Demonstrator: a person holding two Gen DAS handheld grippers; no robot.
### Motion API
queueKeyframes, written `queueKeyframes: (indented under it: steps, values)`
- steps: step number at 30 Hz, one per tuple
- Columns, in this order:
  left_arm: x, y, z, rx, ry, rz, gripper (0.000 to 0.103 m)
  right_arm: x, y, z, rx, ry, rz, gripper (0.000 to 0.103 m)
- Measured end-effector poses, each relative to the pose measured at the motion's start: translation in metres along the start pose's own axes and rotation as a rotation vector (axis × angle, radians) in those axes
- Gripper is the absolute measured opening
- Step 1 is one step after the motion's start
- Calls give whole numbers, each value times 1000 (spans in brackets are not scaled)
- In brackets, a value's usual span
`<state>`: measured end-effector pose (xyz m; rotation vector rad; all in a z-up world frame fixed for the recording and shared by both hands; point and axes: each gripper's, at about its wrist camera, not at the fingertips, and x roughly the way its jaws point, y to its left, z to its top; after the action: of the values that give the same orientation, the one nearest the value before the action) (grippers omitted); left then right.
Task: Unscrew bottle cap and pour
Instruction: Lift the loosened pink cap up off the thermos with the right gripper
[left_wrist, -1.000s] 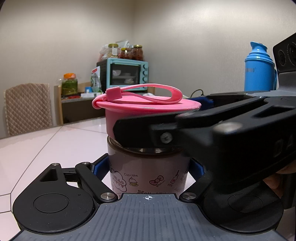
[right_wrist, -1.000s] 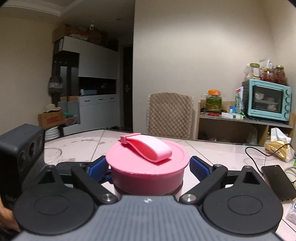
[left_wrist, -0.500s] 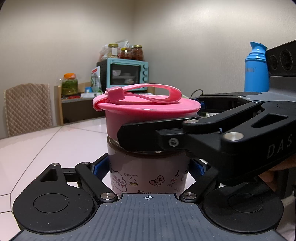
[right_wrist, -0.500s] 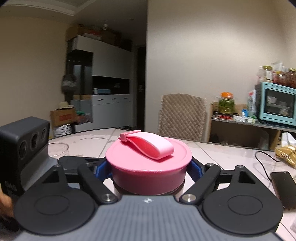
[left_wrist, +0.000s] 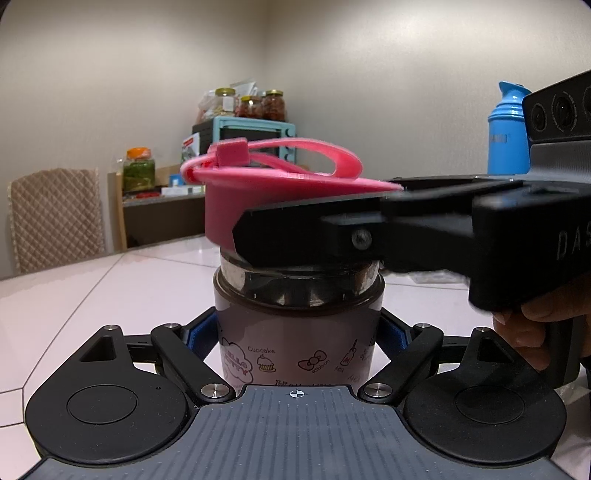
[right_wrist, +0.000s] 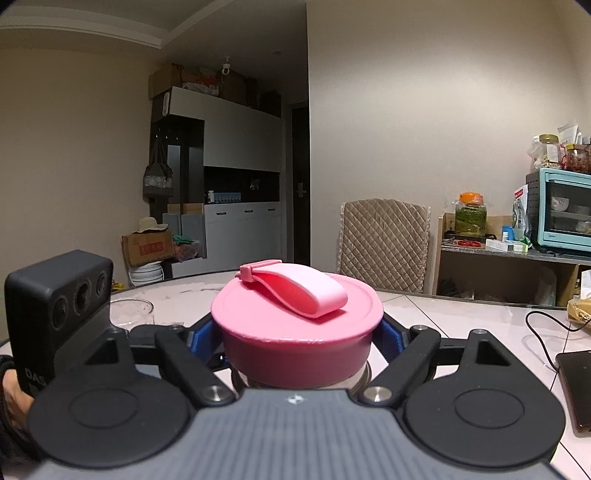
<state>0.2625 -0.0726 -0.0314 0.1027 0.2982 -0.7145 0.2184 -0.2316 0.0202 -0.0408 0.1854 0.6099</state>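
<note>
Right wrist view: cap (right_wrist: 295, 332) between tool (right_wrist: 297, 334) pads, tabletop (right_wrist: 461, 317) beyond.

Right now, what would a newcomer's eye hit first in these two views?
The pink cap with its loop strap, dead centre, clamped by the right gripper. Below it, the left gripper clamps the cartoon-printed bottle on the pale table. Behind, a teal toaster oven sits at the right wall.

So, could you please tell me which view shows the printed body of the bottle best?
The left wrist view: the bottle's printed body faces the camera, cartoons legible, between the left gripper's blue pads. In the right wrist view the pink cap hides nearly everything below it.
</note>
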Motion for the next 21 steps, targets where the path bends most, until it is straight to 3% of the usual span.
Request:
queueKeyframes:
  steps: [21]
  values:
    - [-10,-5,2,10,13,7,89,-17,-14,11,46,-77,-78,85]
